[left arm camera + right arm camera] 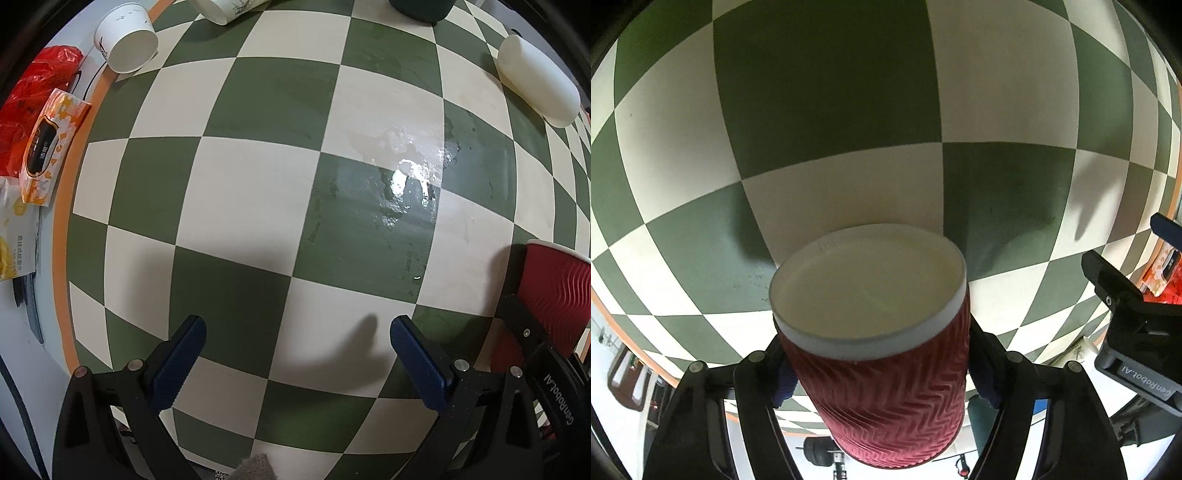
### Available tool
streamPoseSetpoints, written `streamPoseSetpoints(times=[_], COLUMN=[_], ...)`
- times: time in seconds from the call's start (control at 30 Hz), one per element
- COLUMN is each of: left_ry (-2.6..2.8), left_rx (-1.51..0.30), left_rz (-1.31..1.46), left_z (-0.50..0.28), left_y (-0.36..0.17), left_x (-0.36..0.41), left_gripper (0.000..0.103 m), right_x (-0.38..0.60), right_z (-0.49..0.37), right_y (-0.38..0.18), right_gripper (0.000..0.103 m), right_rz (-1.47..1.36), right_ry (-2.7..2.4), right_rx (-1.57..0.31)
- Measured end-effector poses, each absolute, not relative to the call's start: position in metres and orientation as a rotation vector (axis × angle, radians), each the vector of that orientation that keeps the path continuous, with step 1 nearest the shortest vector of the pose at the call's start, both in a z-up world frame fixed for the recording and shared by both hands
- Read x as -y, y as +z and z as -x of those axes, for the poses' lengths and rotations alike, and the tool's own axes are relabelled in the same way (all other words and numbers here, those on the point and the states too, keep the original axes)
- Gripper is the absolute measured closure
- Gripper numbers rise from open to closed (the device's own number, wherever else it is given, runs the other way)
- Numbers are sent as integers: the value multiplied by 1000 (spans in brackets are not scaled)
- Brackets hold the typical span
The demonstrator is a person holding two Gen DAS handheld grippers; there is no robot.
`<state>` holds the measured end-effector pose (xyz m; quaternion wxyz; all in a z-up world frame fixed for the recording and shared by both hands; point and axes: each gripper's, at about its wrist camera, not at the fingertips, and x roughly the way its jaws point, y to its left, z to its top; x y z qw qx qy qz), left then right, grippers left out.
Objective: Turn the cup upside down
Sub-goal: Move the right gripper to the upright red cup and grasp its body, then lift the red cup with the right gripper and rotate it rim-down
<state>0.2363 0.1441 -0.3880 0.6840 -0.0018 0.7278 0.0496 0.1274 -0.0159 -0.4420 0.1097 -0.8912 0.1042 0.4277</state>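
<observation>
Right hand-held gripper [875,373] pinching red cup [882,354] by its sides, white end facing forward along the fingers, axis tilted above the worktop [827,92]. Left hand-held gripper [297,341] spread, empty, alongside.

"GenRobot.AI" on right claw [524,328]

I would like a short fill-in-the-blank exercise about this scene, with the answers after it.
1. The right gripper is shut on the ___ cup.
2. The left gripper is ___ and holds nothing.
3. The tablecloth has green and ___ squares.
4. The paper cup at the far left lies on its ___.

Answers: red; open; white; side
</observation>
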Motion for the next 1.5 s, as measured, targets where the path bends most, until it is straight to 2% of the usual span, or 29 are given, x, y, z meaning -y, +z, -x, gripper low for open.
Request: streamPoseSetpoints(times=[0.23,0.63,0.77,1.13,1.33,1.5], left_ry=[118,116,115,86,69,62], left_rx=[-1614,-1593,-1583,-1555,-1549,-1545], left_rz=[-11,-36,-43,-74,-80,-87], left_z=[-239,-252,-256,-253,-251,-243], left_y=[-384,-366,-359,-342,-333,-334], left_x=[-142,-135,-133,-115,-105,-100], left_gripper=[1,1,1,1,1,1], right_x=[-8,-56,-28,-7,30,60], right_z=[-131,-184,-189,-244,-294,-321], right_y=[-437,-414,-409,-402,-416,-428], right_gripper=[27,27,27,27,27,27], right_rz=[2508,2144,2014,1447,1013,728], right_ry=[1232,1075,1027,776,570,445], right_rx=[-446,-895,-1045,-1552,-1890,-2017])
